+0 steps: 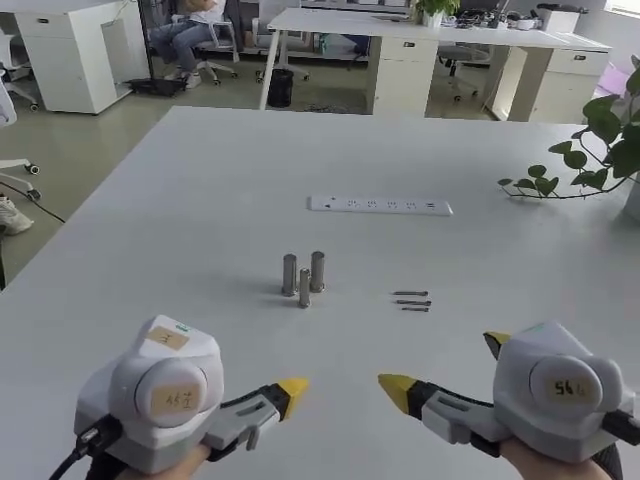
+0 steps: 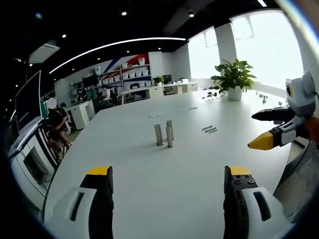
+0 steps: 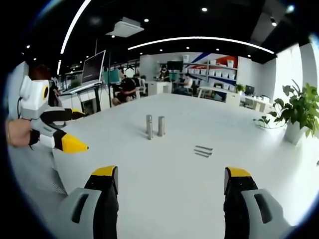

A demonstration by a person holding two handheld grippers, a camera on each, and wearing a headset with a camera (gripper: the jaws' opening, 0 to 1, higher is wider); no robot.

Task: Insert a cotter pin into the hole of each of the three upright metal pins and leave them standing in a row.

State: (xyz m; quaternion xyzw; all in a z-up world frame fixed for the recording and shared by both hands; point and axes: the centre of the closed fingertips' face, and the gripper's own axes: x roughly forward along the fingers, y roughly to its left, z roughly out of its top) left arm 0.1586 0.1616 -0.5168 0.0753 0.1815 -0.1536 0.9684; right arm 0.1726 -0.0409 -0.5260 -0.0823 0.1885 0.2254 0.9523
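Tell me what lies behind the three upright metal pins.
A white power strip lies flat beyond the metal pins, apart from them, bare table between. Nothing there looks covered.

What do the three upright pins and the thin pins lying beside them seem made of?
The upright pins look like metal: dull grey with a soft sheen. The cotter pins look like thin dark wire, probably steel; finish too small to tell.

Left gripper (image 2: 168, 174) and right gripper (image 3: 168, 174) are showing yellow tips; grey pins (image 1: 317, 270) are gleaming on the white bench (image 1: 200, 200)
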